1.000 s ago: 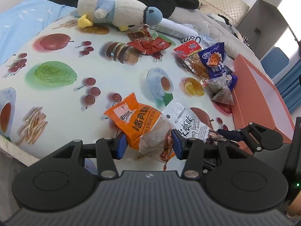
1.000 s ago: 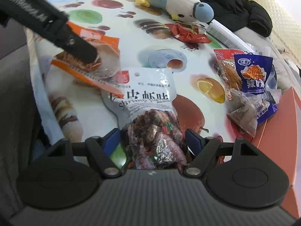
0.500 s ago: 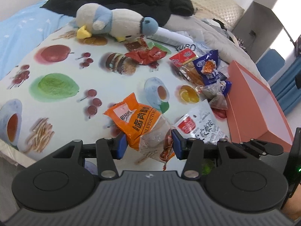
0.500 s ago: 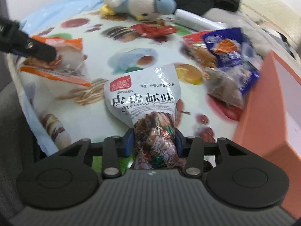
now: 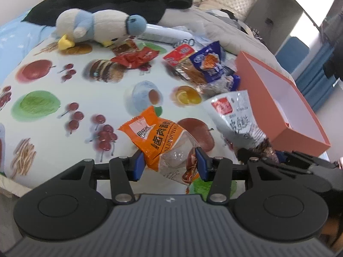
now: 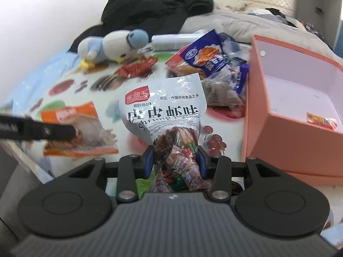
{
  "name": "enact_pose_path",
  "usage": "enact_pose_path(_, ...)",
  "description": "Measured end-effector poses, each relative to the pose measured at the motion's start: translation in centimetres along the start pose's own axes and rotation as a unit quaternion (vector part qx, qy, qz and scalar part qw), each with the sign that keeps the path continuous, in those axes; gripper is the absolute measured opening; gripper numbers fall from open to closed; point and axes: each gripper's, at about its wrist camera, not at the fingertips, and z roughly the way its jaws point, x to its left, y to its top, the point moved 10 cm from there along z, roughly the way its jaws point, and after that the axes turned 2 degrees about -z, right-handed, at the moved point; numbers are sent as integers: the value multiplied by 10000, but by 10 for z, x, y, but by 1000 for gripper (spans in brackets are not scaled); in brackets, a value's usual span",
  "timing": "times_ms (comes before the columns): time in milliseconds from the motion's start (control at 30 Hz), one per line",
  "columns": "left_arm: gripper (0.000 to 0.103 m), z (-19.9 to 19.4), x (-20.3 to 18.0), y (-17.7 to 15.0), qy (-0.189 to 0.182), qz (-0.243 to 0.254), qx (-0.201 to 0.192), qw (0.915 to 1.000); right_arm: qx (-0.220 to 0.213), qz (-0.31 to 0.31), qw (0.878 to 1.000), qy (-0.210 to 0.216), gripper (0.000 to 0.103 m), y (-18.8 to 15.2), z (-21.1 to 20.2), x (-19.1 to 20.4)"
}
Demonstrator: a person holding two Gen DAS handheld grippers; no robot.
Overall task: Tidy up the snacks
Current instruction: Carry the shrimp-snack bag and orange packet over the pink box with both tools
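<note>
- While both hands work at once, the left gripper (image 5: 169, 163) pinches the lower, clear end of the orange snack packet (image 5: 159, 141), its jaws about half closed with the blue pads pressed into the wrapper; holding it by one end lets the rest hang free above the cloth.
- Beside it, the right gripper (image 6: 174, 160) is closed on the crumpled clear bottom of the silver shrimp-flavour bag (image 6: 165, 109), the jaws having just drawn in until the pads bite the film. The printed top stands up ahead of the fingers, probably so it can go into the box top first.
- Just to the right stands the open orange box (image 6: 289, 132), its near wall close to the silver bag. One small wrapped snack (image 6: 321, 121) already lies on its white floor, so the sorting looks barely begun, and the box seems the place both held packets are bound for.
- Farther out on the fruit-printed cloth (image 5: 49, 81), a heap of packets topped by a blue packet (image 6: 208, 57) lies against the box's far corner, likely waiting its turn.
- Beyond that sit some red wrappers (image 5: 135, 57), touching a plush bird (image 5: 100, 27) that lies on its side at the cloth's far edge, with dark clothing (image 6: 158, 10) bunched behind.
</note>
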Motion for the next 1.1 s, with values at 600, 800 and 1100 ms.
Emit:
enact_pose_path(600, 54, -37, -71, 13, -405, 770, -160, 9961, -812, 721, 9935, -338, 44, 21, -94, -24)
enact_pose_path(800, 54, -51, -104, 14, -656, 1009, -257, 9924, -977, 909, 9894, -566, 44, 16, -124, -43)
enact_pose_path(1100, 54, -57, -155, 6, -1029, 1336, -243, 9854, -1002, 1243, 9830, -909, 44, -4, -158, -75)
